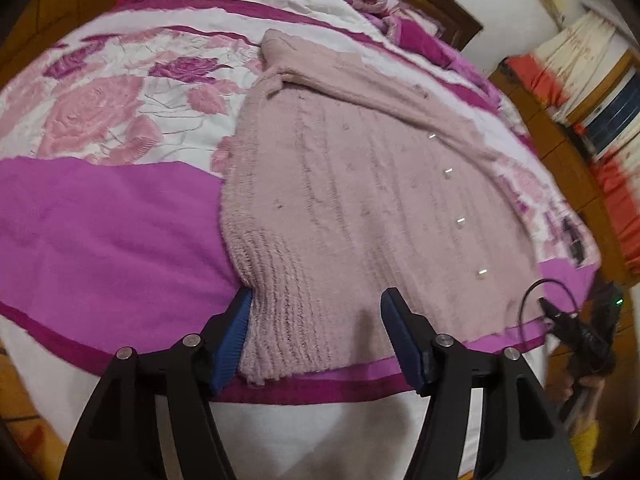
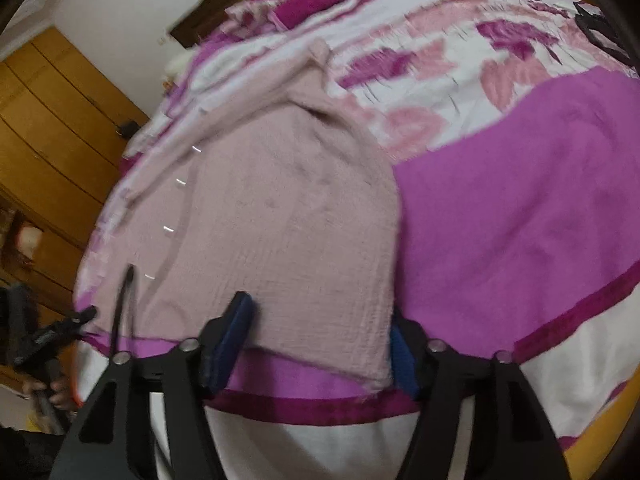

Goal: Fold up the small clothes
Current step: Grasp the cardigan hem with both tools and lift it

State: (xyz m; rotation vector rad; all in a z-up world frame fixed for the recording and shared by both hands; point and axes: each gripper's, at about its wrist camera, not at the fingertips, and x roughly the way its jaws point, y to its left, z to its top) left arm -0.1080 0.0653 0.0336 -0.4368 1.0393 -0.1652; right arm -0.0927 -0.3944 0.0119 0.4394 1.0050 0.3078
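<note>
Two views, and they split the job: my left wrist cam shows the ribbed hem and the row of buttons crisply, while the right one is blurrier. The pink cardigan lies flat on the floral bedspread, hem at 6 o'clock. My left gripper stands open around the hem corner, pads not pinching. My right gripper is wide too, straddling the other corner. A shelf sits at 2 o'clock, wooden wardrobe at 9. Plenty of bare magenta spread beside the cardigan.
</note>
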